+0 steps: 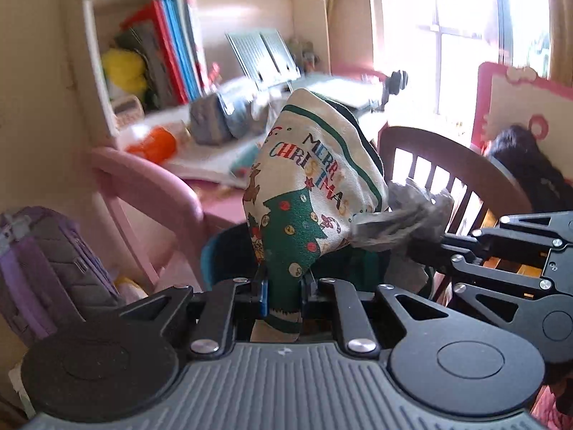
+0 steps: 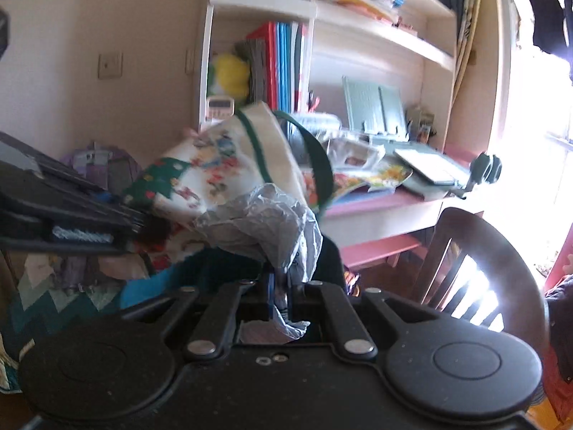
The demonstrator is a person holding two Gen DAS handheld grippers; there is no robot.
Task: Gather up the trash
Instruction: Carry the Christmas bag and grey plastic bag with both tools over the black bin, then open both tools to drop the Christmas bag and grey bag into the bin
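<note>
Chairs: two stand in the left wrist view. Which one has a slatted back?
The dark wooden chair on the right; the pink chair on the left has no slats.

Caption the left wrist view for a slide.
Left gripper holds a Christmas tote bag while the right gripper brings crumpled plastic beside it.

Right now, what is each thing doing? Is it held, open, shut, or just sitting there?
Left gripper: shut on the Christmas bag.
Christmas bag: held up, mouth partly open.
Right gripper: shut on the crumpled plastic.
Crumpled plastic: held at the bag's mouth, not yet inside.
Wooden chair: standing upright.
Purple backpack: sitting upright; zip state unclear.
Book stand: open on the desk.
</note>
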